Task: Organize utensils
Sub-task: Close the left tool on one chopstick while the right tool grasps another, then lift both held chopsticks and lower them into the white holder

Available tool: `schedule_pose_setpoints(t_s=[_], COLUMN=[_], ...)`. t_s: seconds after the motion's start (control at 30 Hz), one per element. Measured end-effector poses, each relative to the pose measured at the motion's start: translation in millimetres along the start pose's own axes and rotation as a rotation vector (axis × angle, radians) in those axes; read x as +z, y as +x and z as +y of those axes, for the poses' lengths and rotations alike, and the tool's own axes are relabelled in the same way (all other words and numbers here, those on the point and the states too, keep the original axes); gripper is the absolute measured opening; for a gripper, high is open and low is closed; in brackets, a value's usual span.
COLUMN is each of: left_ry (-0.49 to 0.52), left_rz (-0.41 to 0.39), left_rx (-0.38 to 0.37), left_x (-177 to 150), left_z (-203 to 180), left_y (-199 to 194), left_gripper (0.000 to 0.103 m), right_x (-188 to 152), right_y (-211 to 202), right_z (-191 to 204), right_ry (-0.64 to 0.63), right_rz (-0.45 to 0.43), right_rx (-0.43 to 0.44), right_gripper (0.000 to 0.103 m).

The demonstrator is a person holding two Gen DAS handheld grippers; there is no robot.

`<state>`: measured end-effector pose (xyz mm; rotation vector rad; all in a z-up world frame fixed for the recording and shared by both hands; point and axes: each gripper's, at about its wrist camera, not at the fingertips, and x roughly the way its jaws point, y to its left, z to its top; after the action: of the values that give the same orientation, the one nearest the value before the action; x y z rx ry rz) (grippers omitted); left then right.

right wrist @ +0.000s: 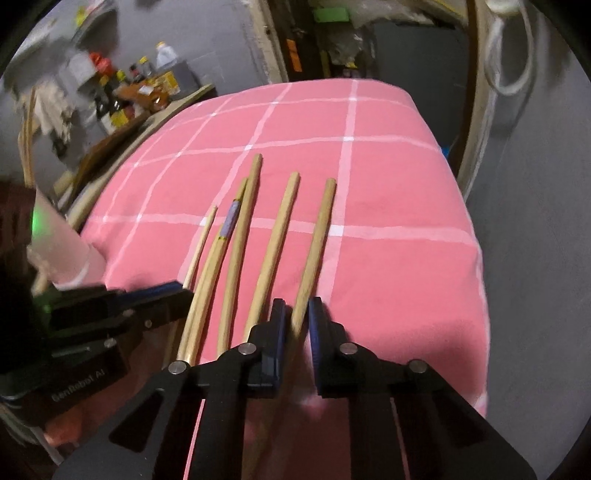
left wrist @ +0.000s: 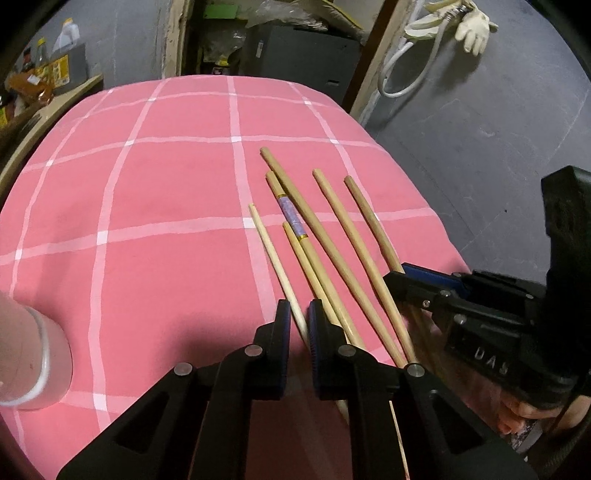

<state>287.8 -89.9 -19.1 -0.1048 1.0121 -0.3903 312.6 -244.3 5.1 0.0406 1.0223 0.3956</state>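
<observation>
Several wooden chopsticks lie side by side on a pink checked tablecloth (left wrist: 155, 192), one with a purple band (left wrist: 290, 214). My left gripper (left wrist: 297, 325) has its jaws closed around the near end of the thin pale chopstick (left wrist: 271, 254) at the left of the row. My right gripper (right wrist: 296, 321) has its jaws narrowly around the rightmost chopstick (right wrist: 317, 236); it also shows in the left wrist view (left wrist: 406, 275) at the right of the row. A pale pink cup (left wrist: 26, 358) stands at the left; it shows blurred in the right wrist view (right wrist: 62, 251).
The tablecloth's far edge (left wrist: 229, 79) and right edge (right wrist: 476, 258) drop to a grey floor (left wrist: 498, 140). A shelf with bottles (right wrist: 125, 96) stands at the back left. A dark box (left wrist: 303, 55) and a hose with a glove (left wrist: 472, 26) are behind the table.
</observation>
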Motion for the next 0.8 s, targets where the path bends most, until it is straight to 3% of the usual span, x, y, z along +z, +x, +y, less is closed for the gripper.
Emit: schedule_pose_setpoints(t_s=[0.27, 0.47, 0.67, 0.8], left_ry=[-0.023, -0.022, -0.006, 0.009], left_rz=[-0.007, -0.062, -0.24, -0.409], left_rx=[-0.023, -0.044, -0.031, -0.011], left_x=[-13, -19, -26, -31], left_z=[3, 4, 5, 2], left_y=[-18, -37, -75, -105], left_gripper=[0.003, 0.003, 0.003, 0.003], right_x=[-18, -32, -39, -41], right_y=[-9, -32, -66, -78], right_z=[-23, -16, 14, 37], right_ry=[0.227, 0.249, 0.17, 0.124], right_rz=[-0.045, -0.168, -0.409, -0.554], right_rx=[0.178, 0.228, 0.247, 0.257], right_gripper=[0.005, 0.005, 0.005, 0.005])
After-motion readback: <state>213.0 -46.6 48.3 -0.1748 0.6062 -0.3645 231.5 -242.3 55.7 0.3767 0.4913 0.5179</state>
